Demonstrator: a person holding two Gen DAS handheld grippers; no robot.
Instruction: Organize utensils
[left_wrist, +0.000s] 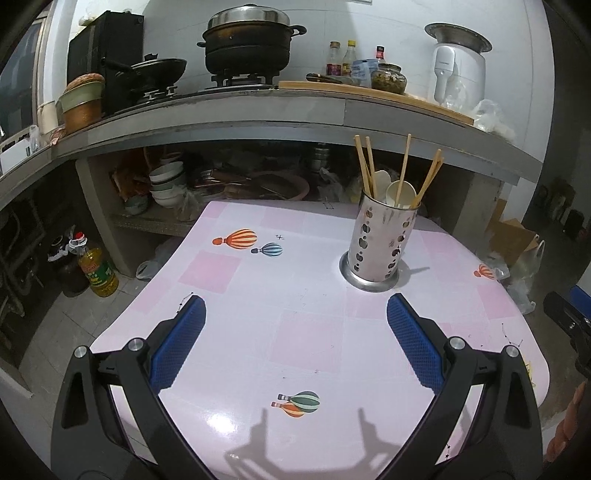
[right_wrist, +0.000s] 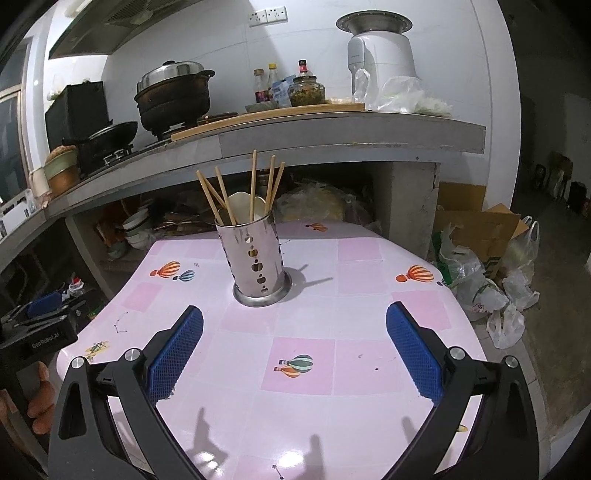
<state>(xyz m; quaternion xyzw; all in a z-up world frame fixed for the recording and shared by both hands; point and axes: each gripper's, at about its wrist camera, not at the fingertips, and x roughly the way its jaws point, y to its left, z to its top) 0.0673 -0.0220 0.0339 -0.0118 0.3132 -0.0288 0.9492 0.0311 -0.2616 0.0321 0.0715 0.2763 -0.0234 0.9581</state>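
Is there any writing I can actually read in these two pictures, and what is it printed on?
"GenRobot.AI": white letters on the black body of the left gripper, seen at the left edge of the right wrist view.
Oil bottle on the floor: green label, print too small to read.
Sauce bottles on the counter: labels blurred.
White appliance: small mark, unreadable.
Cardboard box: green print, unreadable.

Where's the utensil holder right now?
The utensil holder stands upright on the pink table, ahead and right in the left wrist view, ahead and left in the right wrist view, holding chopsticks and spoons.

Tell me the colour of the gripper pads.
Blue, with a fine grid texture, on black fingers; clearest in the right wrist view.
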